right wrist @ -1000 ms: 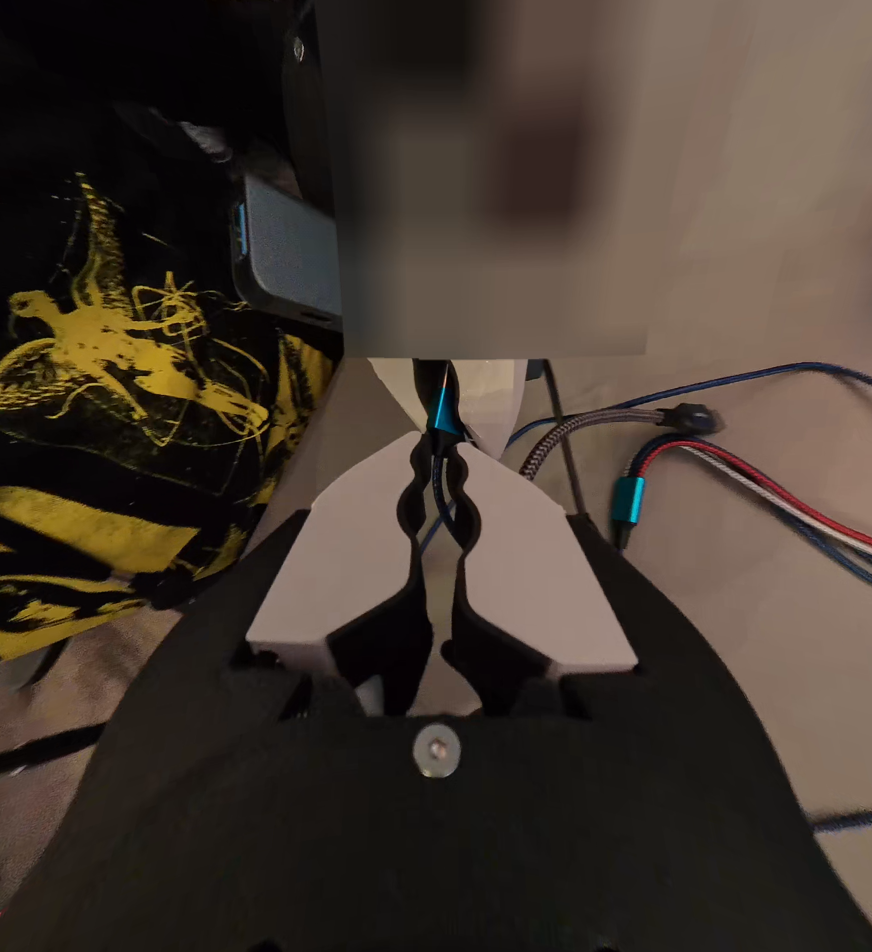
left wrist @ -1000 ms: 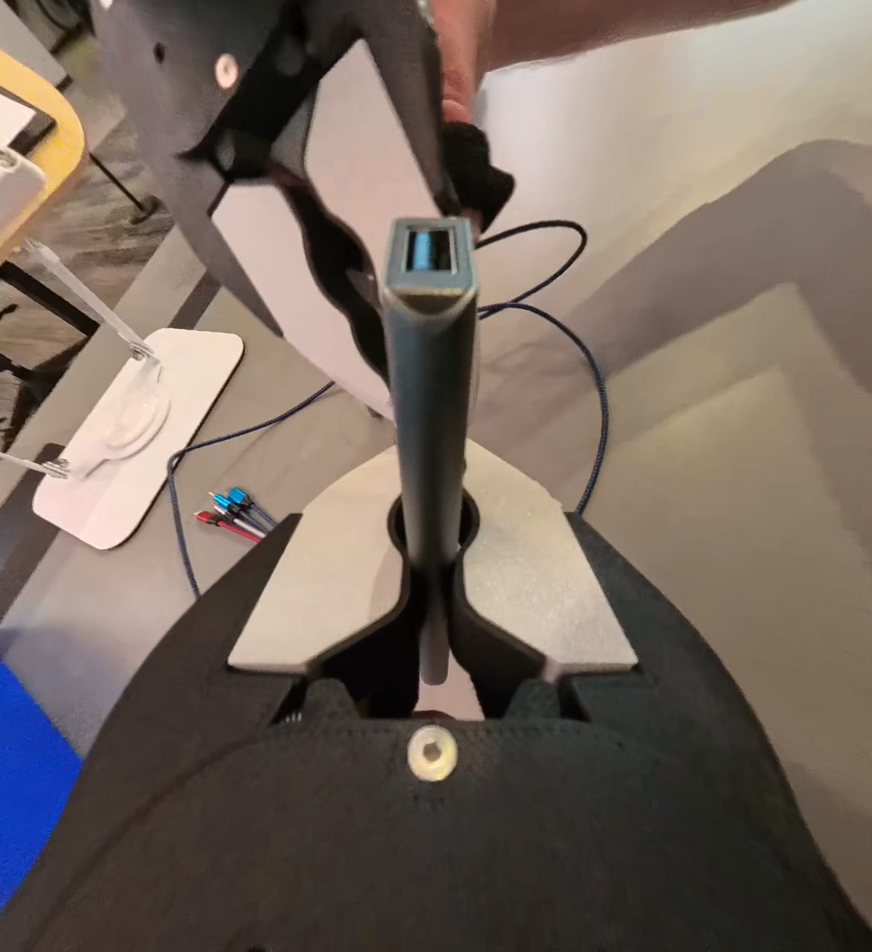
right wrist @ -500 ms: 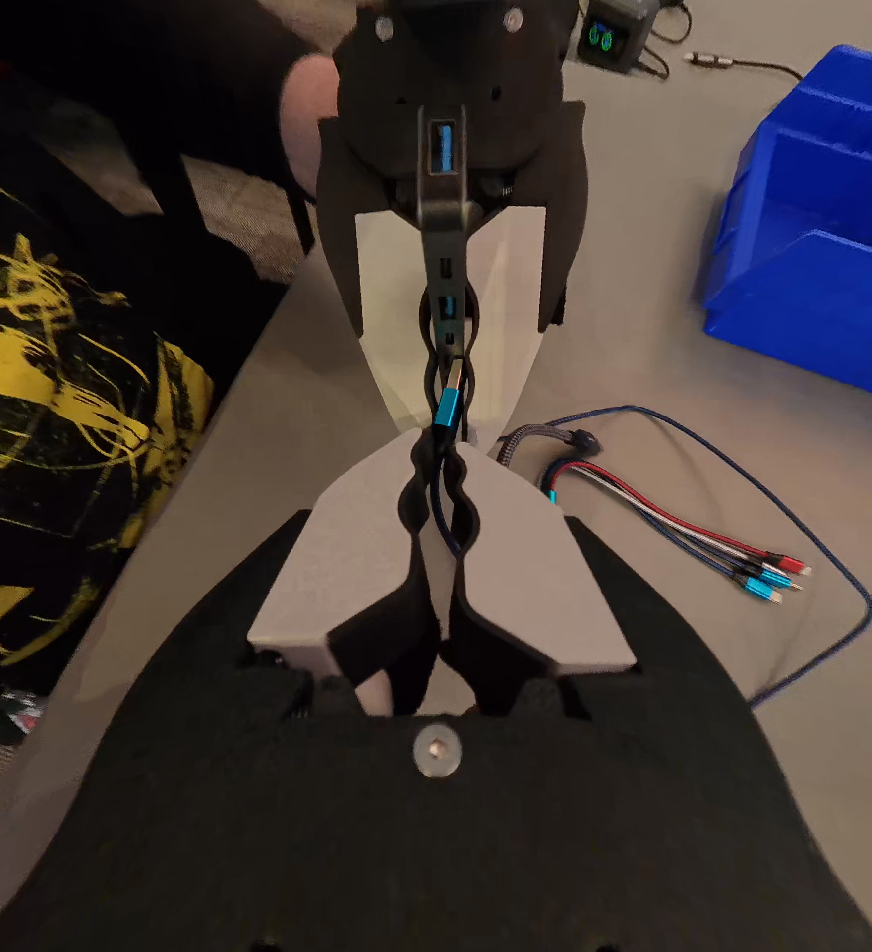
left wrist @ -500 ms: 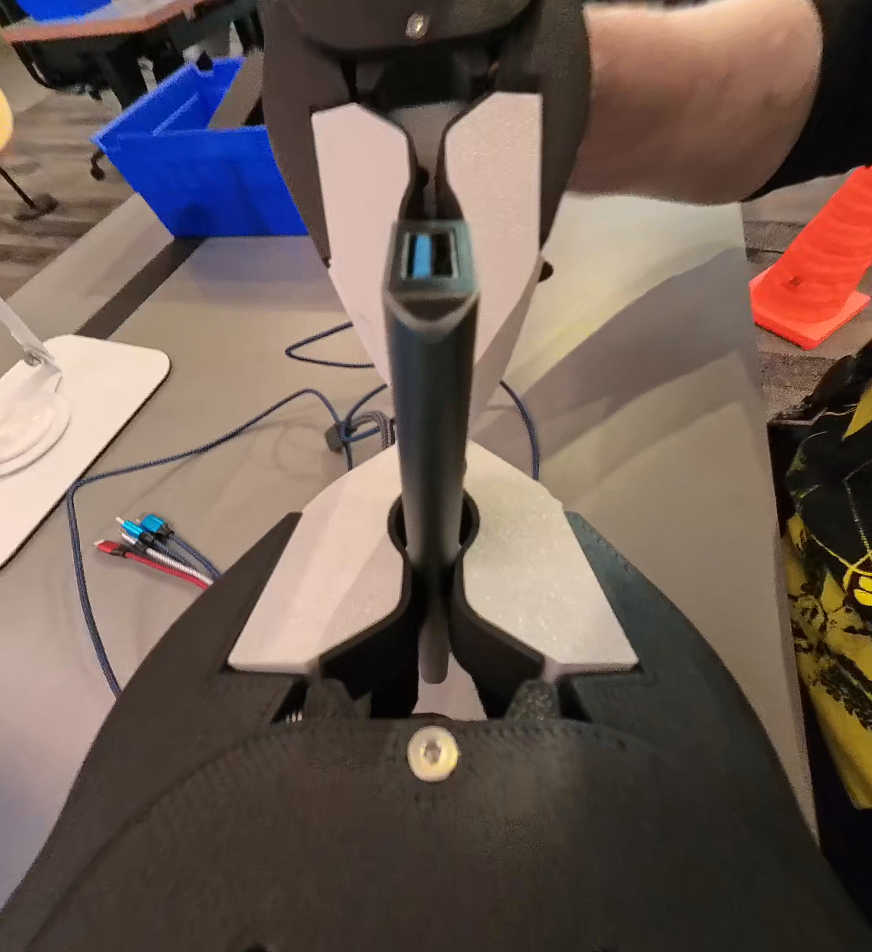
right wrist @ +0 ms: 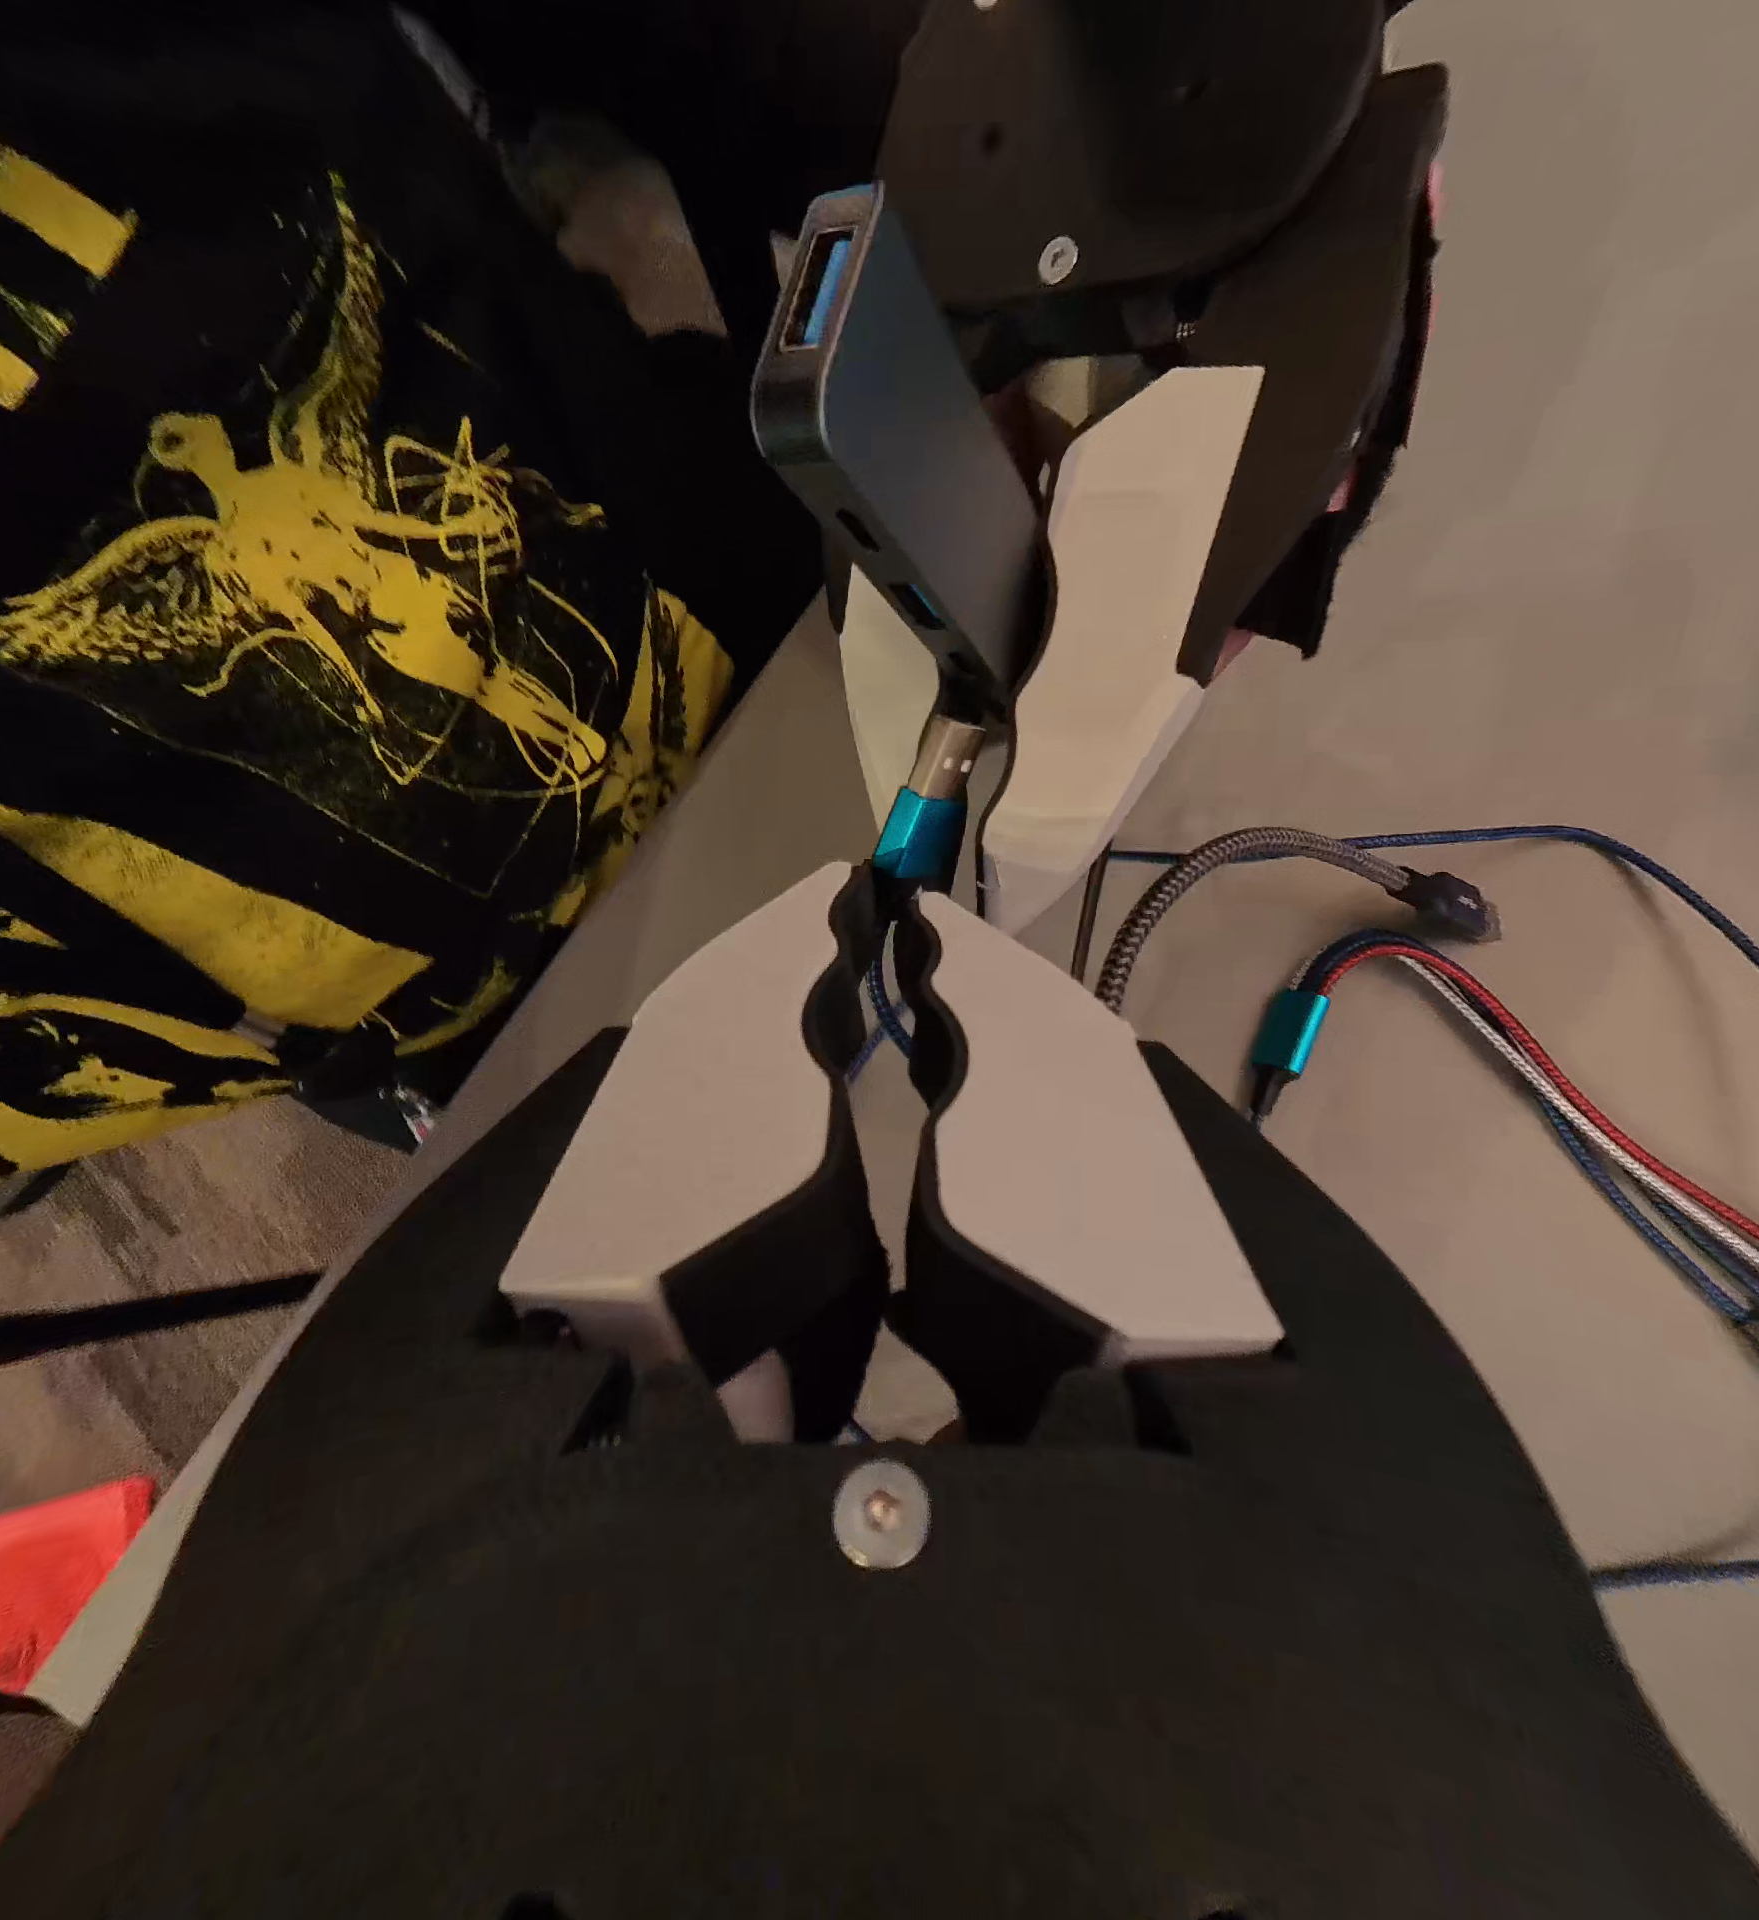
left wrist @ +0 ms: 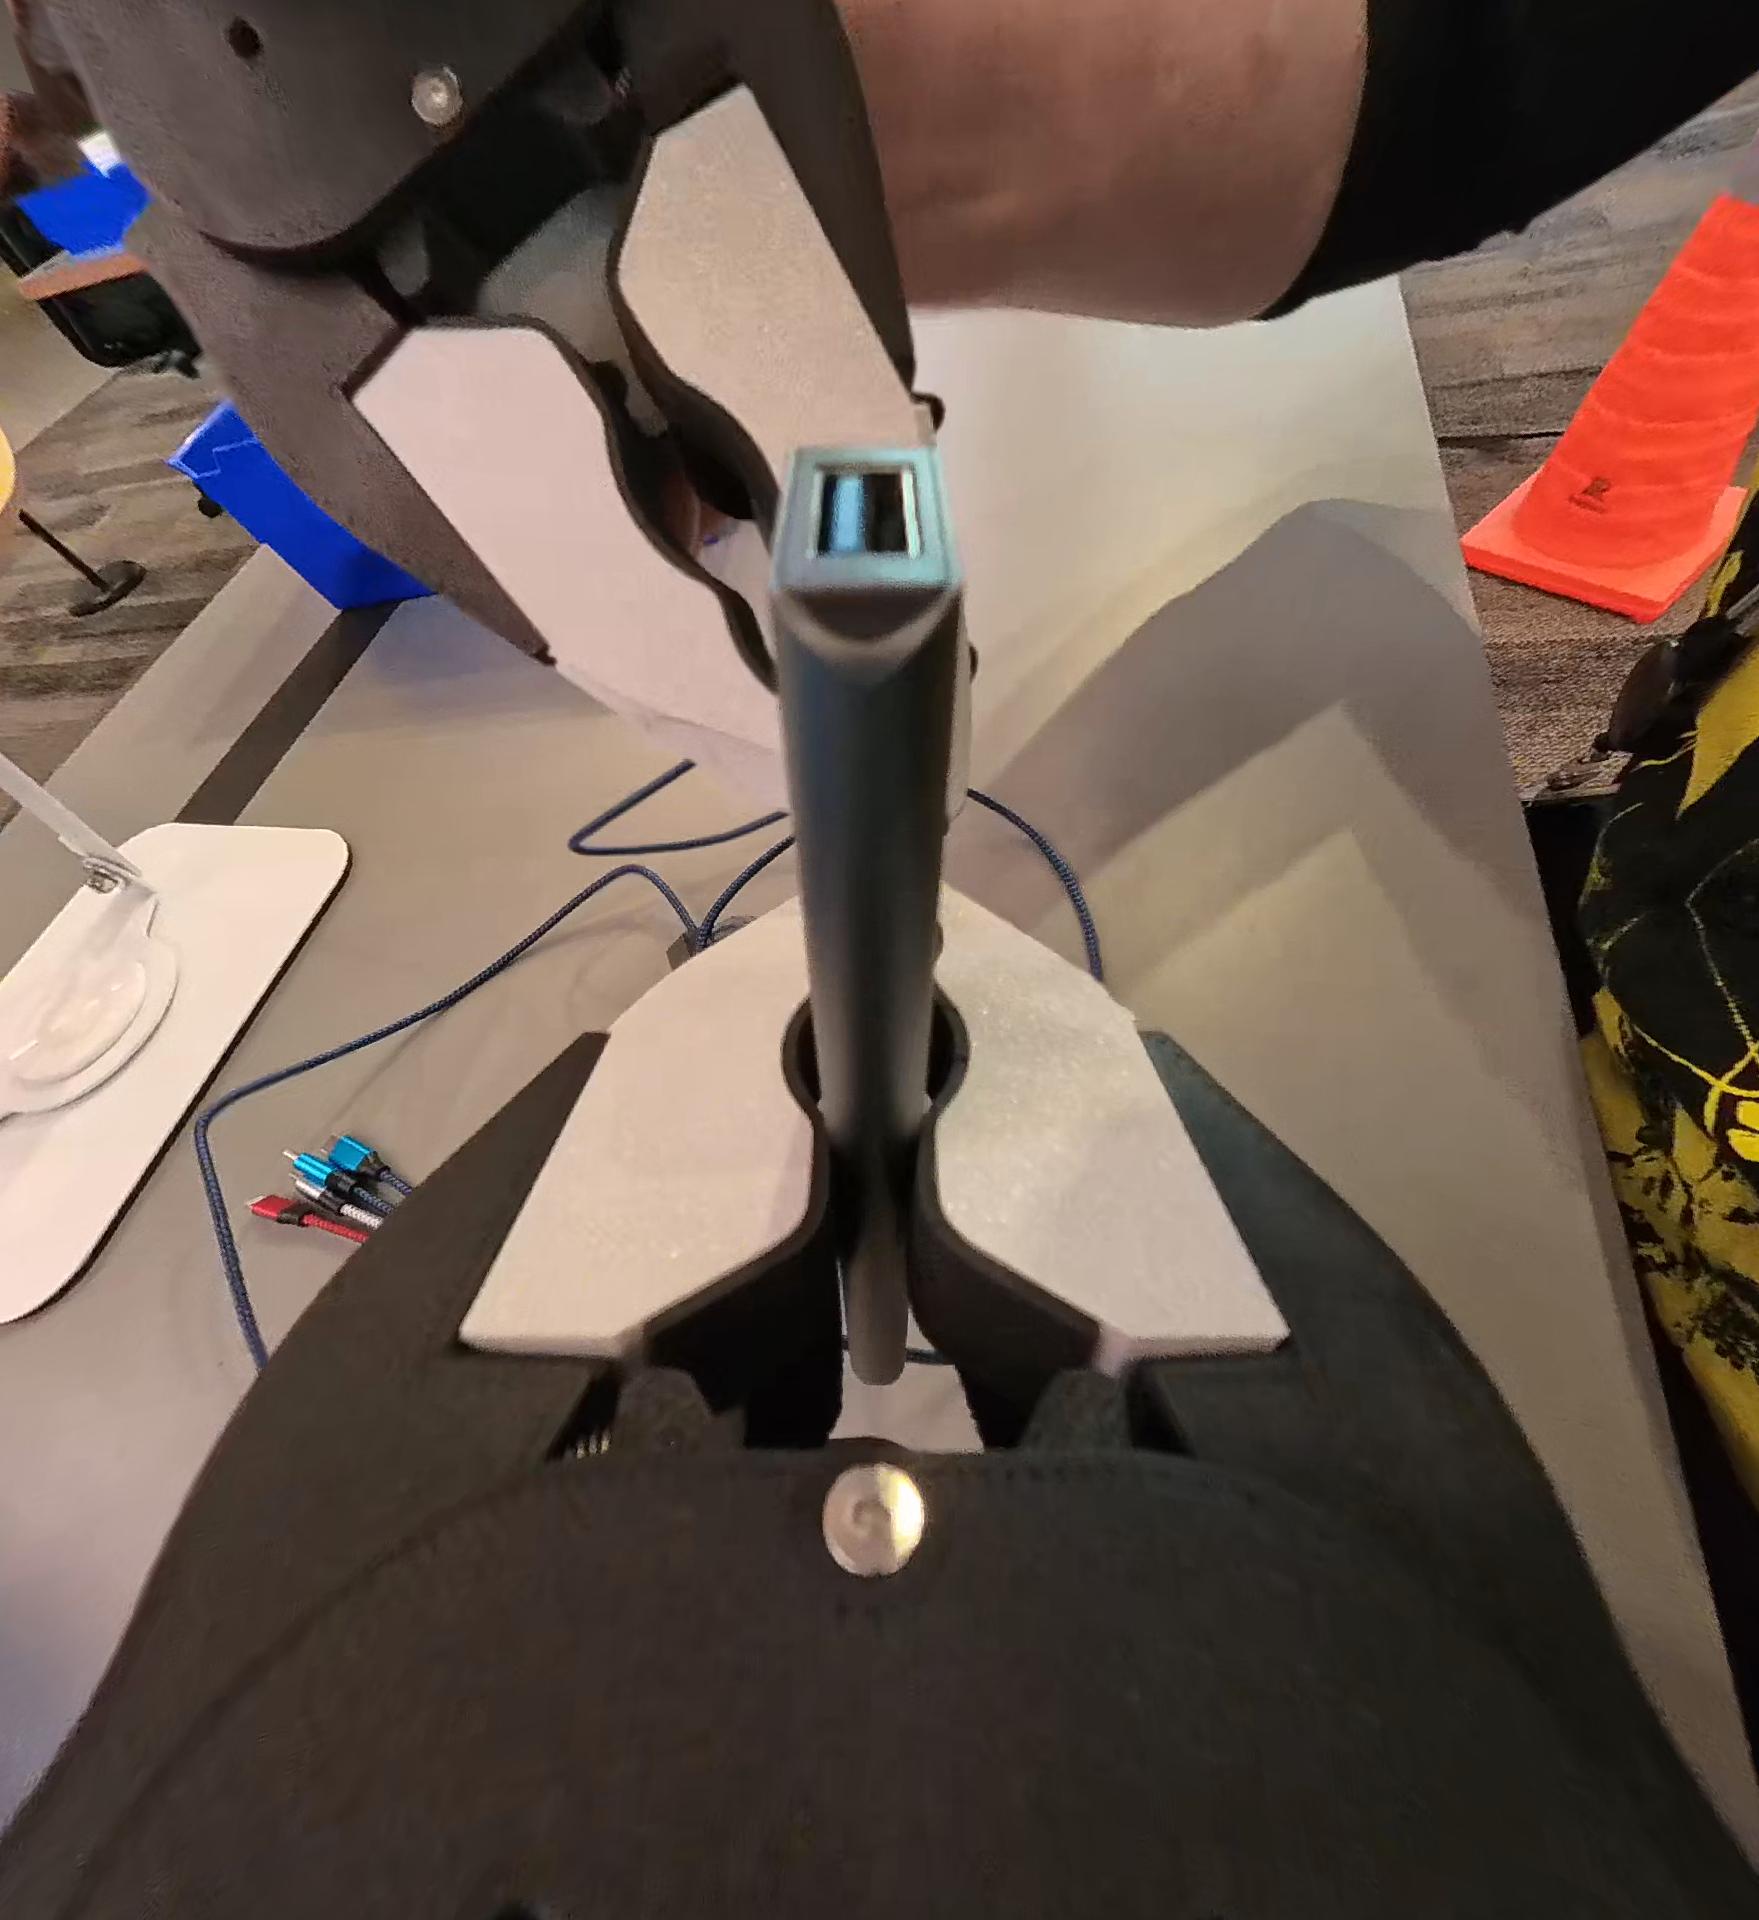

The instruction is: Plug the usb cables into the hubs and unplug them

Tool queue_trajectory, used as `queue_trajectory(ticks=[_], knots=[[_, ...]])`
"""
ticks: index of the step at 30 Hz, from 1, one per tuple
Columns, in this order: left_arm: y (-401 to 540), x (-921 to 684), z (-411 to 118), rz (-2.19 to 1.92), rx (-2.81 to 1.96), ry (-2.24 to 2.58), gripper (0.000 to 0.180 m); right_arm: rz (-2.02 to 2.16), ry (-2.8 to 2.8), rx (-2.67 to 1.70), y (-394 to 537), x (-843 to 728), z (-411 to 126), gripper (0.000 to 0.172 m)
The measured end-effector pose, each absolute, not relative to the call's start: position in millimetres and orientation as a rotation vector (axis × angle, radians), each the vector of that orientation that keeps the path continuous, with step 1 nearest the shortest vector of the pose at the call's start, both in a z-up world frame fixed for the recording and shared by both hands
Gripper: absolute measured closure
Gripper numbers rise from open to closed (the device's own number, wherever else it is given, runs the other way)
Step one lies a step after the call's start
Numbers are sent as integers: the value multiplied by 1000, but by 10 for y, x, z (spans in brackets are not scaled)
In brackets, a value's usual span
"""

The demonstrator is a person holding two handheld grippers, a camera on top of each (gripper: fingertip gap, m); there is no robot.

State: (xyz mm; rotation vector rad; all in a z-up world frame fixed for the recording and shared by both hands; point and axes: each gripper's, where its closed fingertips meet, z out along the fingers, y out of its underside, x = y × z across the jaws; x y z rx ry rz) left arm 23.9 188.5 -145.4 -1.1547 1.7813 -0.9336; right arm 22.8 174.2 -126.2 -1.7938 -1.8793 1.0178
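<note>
Your left claw (left wrist: 873,1049) is closed on the grey hub (left wrist: 859,790), its two pads pressed against the flat sides of the hub's lower part, so the hub stands up and away from the claw along the line of the fingers, with one blue port (left wrist: 862,514) open at its far end. Seen from your right wrist, the same hub (right wrist: 906,416) runs slantwise from upper left down to its lower end, which sits between the left claw's pale fingers (right wrist: 1145,582). Your right claw (right wrist: 890,914) is nearly closed and grips the blue braided cable (right wrist: 880,1013) just behind its plug: the fingertips pinch the cord and the teal plug shell (right wrist: 919,836) sticks out right past them. The plug's metal tip (right wrist: 948,758) points up at the hub's lower end and meets it there; how far in it sits you cannot tell. The rest of that blue cable (left wrist: 418,1023) trails loose over the grey tabletop (left wrist: 501,790). To the right of your right claw lies a bundle of spare cables (right wrist: 1540,1091), red, white and blue, held by a teal collar (right wrist: 1290,1034), well apart from both claws. A blue bin (left wrist: 283,509) stands beyond the tabletop's far edge
</note>
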Motion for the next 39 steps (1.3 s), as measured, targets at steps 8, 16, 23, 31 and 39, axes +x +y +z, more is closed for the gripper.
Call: queue_trajectory(ticks=[8,16,23,31,39], knots=[[1932,218,-1455,-881,-1161,1782,171,998,-1883,-1887,1807,209,-1265,168],[1940,215,-1528,-930,-1221,1789,171,1026,-1654,-1860,1807,248,-1385,168],[1973,239,-1542,-1004,-1304,1734,171,762,-1406,-1839,1938,233,-1536,156],[1948,220,-1566,-1058,-1336,1753,171,696,-1217,-1762,1907,192,-1555,161],[1934,135,-1572,-1018,-1304,1823,171,696,-1254,-1760,1850,255,-1557,167]])
